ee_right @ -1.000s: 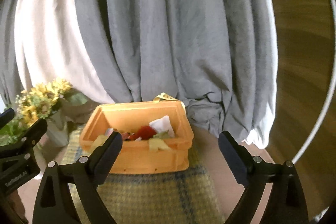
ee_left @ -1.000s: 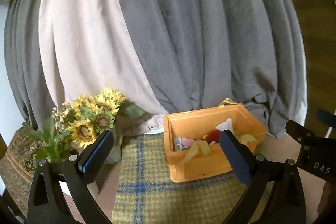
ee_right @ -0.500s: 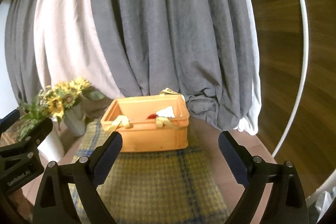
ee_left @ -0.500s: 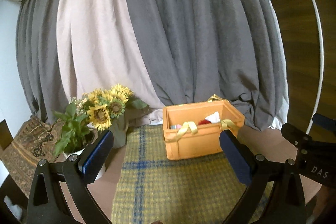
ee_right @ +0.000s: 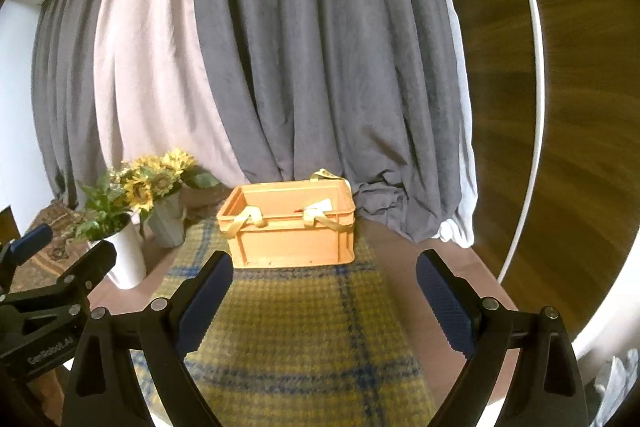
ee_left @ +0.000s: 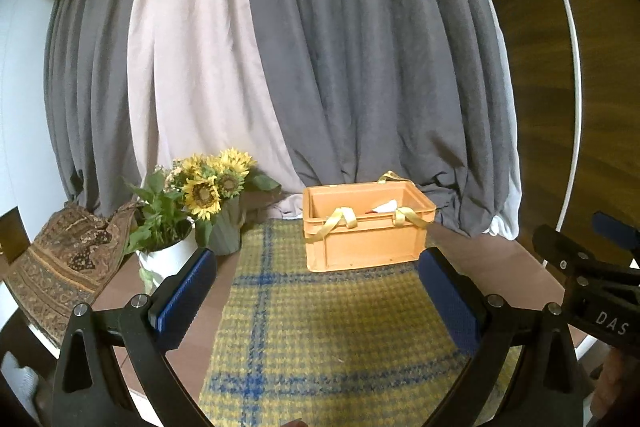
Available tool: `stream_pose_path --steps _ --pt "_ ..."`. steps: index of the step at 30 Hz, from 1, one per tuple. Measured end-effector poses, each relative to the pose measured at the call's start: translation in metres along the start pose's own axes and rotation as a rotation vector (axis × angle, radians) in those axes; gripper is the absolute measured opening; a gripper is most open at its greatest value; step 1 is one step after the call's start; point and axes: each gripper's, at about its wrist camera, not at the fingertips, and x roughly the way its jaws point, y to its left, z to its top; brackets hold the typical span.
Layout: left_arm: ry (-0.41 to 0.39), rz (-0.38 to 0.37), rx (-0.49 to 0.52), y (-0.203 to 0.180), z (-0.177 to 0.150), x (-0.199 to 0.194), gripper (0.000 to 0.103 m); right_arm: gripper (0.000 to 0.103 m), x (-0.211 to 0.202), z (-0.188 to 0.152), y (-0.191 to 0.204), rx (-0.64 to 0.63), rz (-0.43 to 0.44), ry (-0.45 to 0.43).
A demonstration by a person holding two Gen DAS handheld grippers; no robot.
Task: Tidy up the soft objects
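Grippers are hovering nearest, low over the near end of the cloth; the left gripper (ee_left: 316,291) is standing with jaws spread wide and nothing between them; the right gripper (ee_right: 324,291) is likewise gaping and empty; a yellow plaid cloth (ee_left: 320,327) is lying under both; farther along it an orange crate (ee_left: 364,231) is sitting, with yellow straps (ee_left: 340,221) hanging over its near rim and a white item (ee_left: 384,207) showing inside; left of the crate sunflowers (ee_left: 212,183) are standing; grey and pale curtains (ee_left: 320,67) are hanging farthest back.
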Motion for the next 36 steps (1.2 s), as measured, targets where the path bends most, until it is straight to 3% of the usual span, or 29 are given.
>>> stream_pose_path --steps 18,36 --pt "-0.034 0.005 0.013 -0.008 -0.008 -0.041 0.103 0.094 -0.041 -0.013 -0.008 0.021 0.006 -0.015" --pt "-0.045 0.008 0.018 -0.010 -0.006 -0.046 0.103 0.094 -0.048 -0.015 -0.010 0.028 0.012 -0.013"
